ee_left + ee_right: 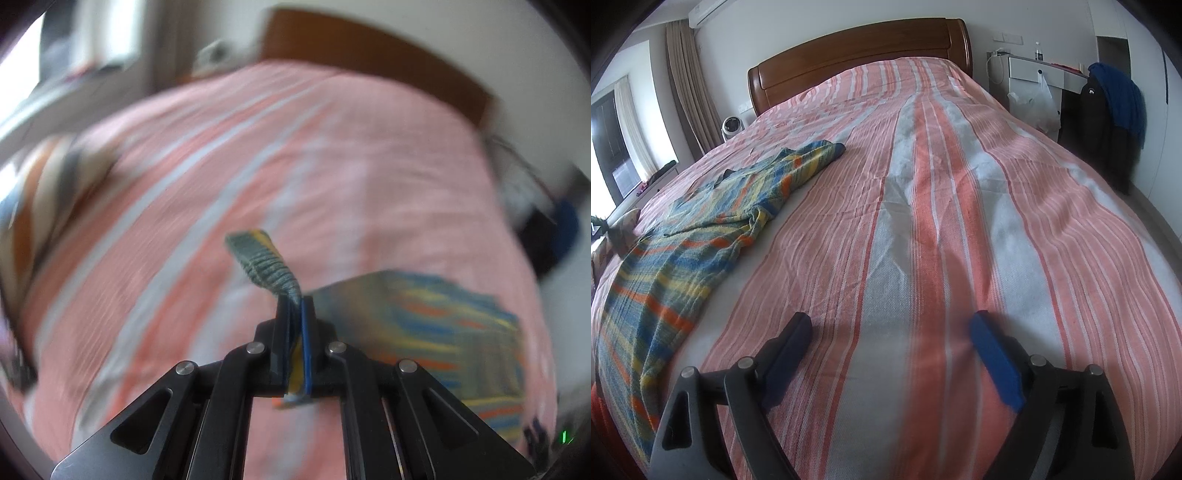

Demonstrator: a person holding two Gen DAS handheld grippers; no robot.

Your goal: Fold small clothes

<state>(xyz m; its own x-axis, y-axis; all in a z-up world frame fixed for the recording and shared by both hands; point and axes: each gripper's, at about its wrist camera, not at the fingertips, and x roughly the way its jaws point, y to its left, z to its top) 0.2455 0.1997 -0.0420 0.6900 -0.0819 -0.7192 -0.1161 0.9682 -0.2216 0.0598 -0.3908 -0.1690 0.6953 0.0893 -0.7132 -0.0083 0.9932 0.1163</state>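
A small knitted garment [683, 266] with blue, yellow and orange stripes lies spread on the left part of the pink striped bedspread [923, 221]. In the blurred left wrist view my left gripper [295, 306] is shut on a ribbed edge [264, 262] of this garment, which sticks up past the fingertips. The rest of the cloth [443, 325] trails down to the right. My right gripper [890, 319] stands open low over the bare bedspread, to the right of the garment. Nothing is between its fingers.
A wooden headboard [864, 48] closes the far end of the bed. A small white fan [733, 125] stands at the far left, and a white nightstand with a plastic bag [1034, 99] at the far right. A dark jacket and blue cloth [1108, 107] hang beside it. A patterned pillow [33, 206] lies at the left.
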